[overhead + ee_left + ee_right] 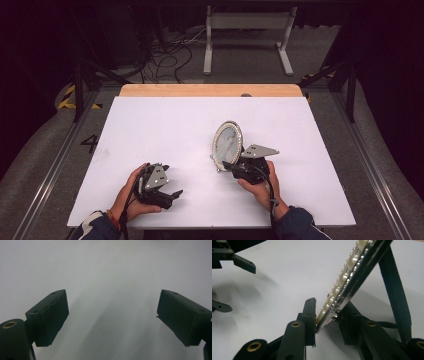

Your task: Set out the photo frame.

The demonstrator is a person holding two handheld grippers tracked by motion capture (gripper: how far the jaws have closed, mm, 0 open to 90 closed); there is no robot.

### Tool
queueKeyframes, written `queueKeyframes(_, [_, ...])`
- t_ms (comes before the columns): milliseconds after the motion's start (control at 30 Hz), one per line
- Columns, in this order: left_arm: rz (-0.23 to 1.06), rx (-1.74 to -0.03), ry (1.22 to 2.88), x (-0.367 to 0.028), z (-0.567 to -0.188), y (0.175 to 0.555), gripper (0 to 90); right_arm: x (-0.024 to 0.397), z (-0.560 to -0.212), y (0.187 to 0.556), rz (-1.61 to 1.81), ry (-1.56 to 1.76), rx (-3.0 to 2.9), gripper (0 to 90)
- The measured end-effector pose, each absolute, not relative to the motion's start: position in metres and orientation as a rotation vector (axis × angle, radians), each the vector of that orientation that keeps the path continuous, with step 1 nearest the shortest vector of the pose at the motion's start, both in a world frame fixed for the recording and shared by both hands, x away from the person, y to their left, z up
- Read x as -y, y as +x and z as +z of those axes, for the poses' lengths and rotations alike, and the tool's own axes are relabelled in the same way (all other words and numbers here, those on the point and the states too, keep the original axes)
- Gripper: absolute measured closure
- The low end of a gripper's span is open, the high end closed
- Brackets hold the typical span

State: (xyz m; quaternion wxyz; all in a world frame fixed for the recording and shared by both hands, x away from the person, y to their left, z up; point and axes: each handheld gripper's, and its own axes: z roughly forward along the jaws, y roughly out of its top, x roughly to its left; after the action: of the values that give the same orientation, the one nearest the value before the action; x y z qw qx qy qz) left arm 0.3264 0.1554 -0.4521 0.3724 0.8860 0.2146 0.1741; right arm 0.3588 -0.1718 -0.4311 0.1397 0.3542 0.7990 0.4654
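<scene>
A rectangular table (150,125) carries a smooth, matt white top, with a strip of pale wood (210,90) along its far edge. Most of the white surface lies bare: wide open room on the far half and at both sides, and a broad gap between the two hands.

Right of centre stands an oval picture frame (227,145), tilted back on the table. Its rim is set with a ring of round, glossy pearl-like beads (342,277); the back is flat and dark, and a thin dark strut (395,295) props it from behind.

The right gripper (235,167), black with a grey three-cornered plate on top, is held in the person's right hand (262,187) near the front edge. In the right gripper view its jaws straddle the frame's lower rim: one pad stands against the beaded face, the other lies behind the dark back. The grip looks clamped on the rim, though a sliver of gap at the beaded side cannot be ruled out.

The left gripper (175,195) rests low over the table, well apart from the frame, held in the left hand (131,192). Its blunt black pads (50,315) stand wide apart over bare white surface.
</scene>
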Motion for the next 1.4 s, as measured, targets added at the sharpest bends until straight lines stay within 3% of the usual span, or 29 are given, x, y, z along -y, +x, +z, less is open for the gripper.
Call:
queueKeyframes(367, [0.448, -0.552, 2.272, -0.156, -0.452, 0.327, 10.8, 0.175, -0.43, 0.361, 1.337, 0.999, -2.343, 69.3])
queueKeyframes(600, [0.444, -0.547, 2.282, -0.153, -0.454, 0.327, 11.1, 0.171, -0.433, 0.362, 1.339, 0.985, -2.332, 56.4])
queueKeyframes(733, [0.442, -0.545, 2.29, -0.152, -0.455, 0.327, 10.9, 0.165, -0.437, 0.365, 1.331, 0.99, -2.327, 55.4])
queueKeyframes(1400, [0.414, -0.544, 2.298, -0.15, -0.457, 0.327, 10.8, 0.167, -0.442, 0.375, 1.4, 1.008, -2.366, 75.9])
